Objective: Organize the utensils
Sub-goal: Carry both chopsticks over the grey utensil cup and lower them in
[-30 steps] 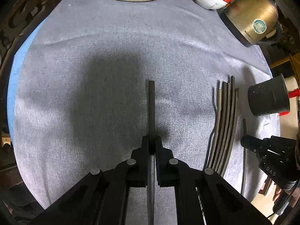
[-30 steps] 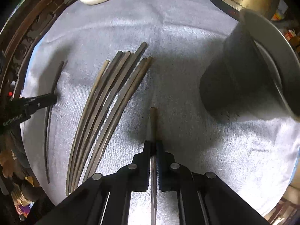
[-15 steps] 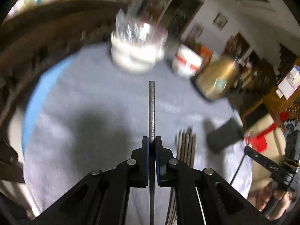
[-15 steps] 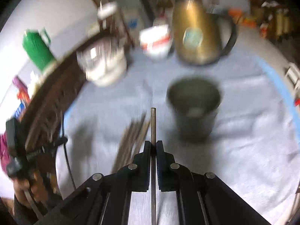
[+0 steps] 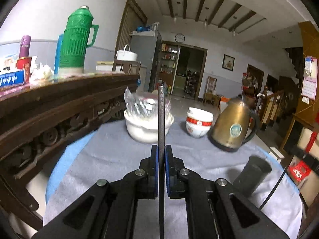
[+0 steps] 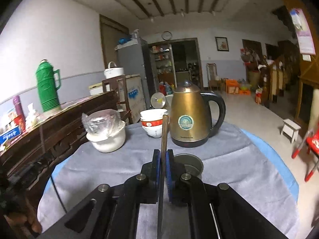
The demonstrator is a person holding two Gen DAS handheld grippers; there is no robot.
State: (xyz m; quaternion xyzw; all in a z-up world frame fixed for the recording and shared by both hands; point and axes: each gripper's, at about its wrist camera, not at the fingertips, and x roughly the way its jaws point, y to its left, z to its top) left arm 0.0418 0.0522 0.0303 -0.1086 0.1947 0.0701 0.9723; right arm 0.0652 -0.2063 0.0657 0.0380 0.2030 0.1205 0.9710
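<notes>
While the left gripper (image 5: 161,153) points out over the round table (image 5: 111,159), its jaws are clamped on a single dark chopstick (image 5: 161,115), which sticks straight out past the fingertips toward a white bowl (image 5: 147,127) holding a crumpled clear bag. To the right of that bowl stands a stack of white bowls with red bands (image 5: 198,122), then a gold kettle (image 5: 232,127) with a black handle. Nearer and to the right, a dark cup (image 5: 253,174) stands on the grey cloth, just beside the gripper's right arm. Along the left runs a carved wooden sideboard (image 5: 59,107) with a green thermos (image 5: 76,39) on top.

From the right wrist view, the right gripper (image 6: 163,155) is likewise clenched on a brown chopstick (image 6: 164,133), whose tip shows in front of the gap between the stacked bowls (image 6: 153,123) and the kettle (image 6: 189,119). The dark cup (image 6: 191,162) stands just behind the right finger, its open mouth facing up. The white bowl with the bag (image 6: 108,135) sits to the left on the cloth, and the thermos (image 6: 47,87) stands on the sideboard beyond.
</notes>
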